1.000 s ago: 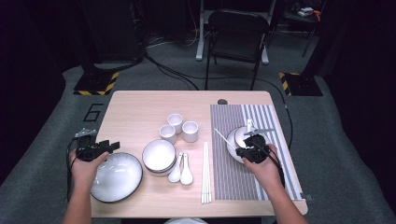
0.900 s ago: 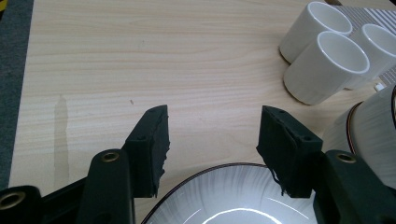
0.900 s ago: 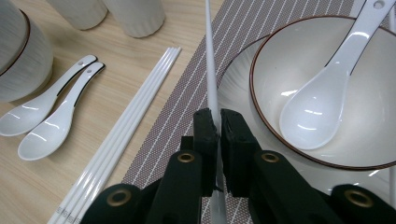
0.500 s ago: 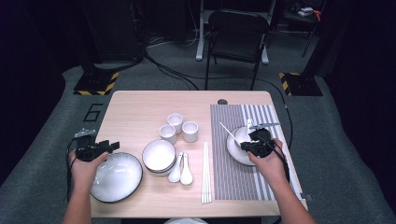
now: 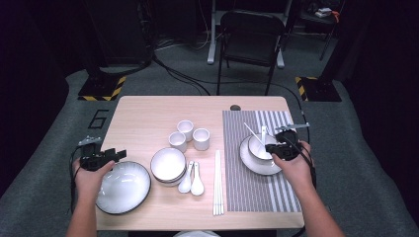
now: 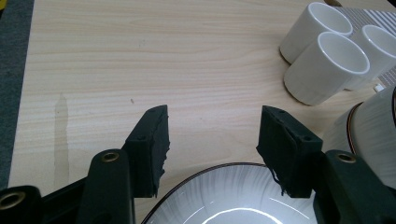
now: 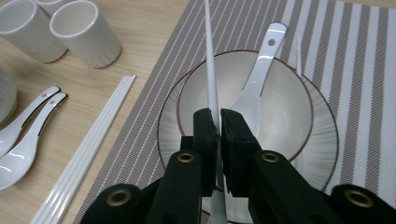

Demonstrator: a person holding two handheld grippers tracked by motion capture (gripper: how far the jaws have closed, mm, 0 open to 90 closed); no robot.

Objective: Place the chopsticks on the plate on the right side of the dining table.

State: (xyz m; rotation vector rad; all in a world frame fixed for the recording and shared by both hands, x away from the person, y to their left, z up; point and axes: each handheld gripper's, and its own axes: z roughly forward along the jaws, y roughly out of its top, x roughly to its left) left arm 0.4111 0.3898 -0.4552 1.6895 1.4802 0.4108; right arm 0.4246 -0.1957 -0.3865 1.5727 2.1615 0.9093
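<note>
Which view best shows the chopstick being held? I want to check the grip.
The right gripper view: the chopstick is pinched between the right hand-held gripper jaws, above the bowl. The high view shows it as a thin white line.

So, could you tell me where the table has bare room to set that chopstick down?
The bare wood behind the three cups and left of the striped mat is the largest free patch. The mat's near strip, below the plate, is bare too. Between the stacked bowls, the spoons and the chopsticks it is crowded.
</note>
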